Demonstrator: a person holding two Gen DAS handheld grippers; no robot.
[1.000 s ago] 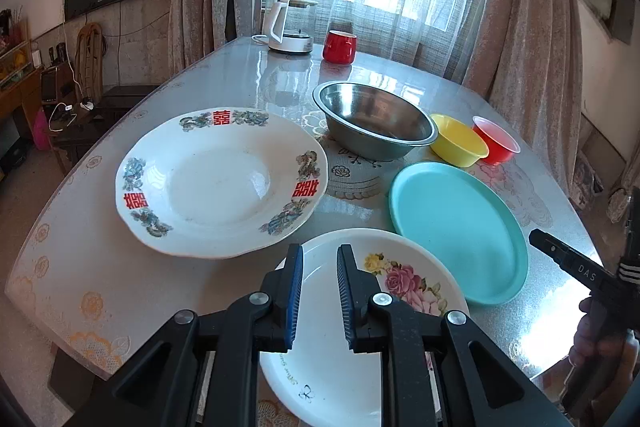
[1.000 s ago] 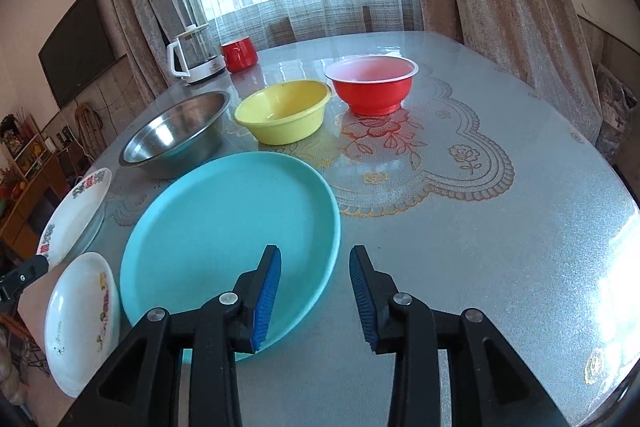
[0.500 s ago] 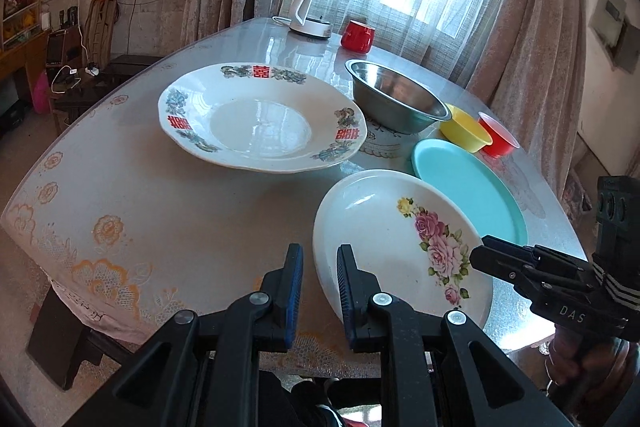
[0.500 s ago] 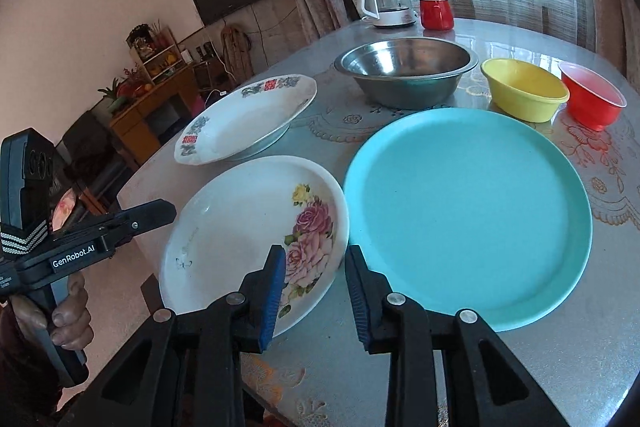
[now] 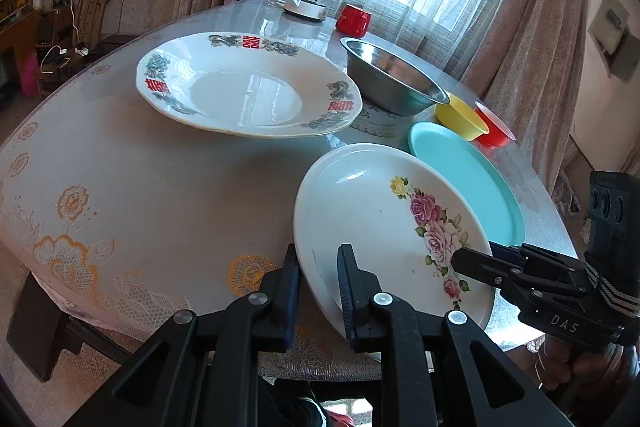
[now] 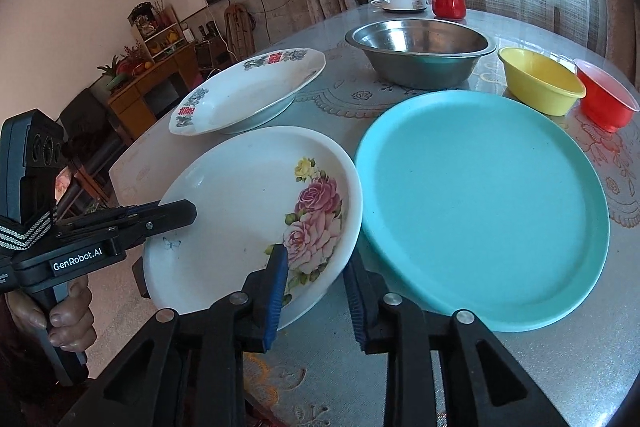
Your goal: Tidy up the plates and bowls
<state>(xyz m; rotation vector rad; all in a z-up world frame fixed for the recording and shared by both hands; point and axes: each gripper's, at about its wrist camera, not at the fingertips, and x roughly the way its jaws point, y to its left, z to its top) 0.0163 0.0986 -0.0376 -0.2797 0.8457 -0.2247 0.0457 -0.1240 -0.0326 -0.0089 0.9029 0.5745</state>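
While the left gripper (image 5: pixel 318 285) clamps the white rose-painted ceramic plate's (image 5: pixel 372 215) near rim, the right gripper (image 6: pixel 314 285) closes across its opposite edge.

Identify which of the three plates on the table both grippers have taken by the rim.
The white plate with pink roses. The left gripper and right gripper straddle its near edge; the turquoise plate and the plate with red characters lie untouched.

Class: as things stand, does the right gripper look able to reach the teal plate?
Probably yes. The teal plate lies just beside the right gripper with nothing over it. But the jaws are closing around the rose plate rim, so that must go first.
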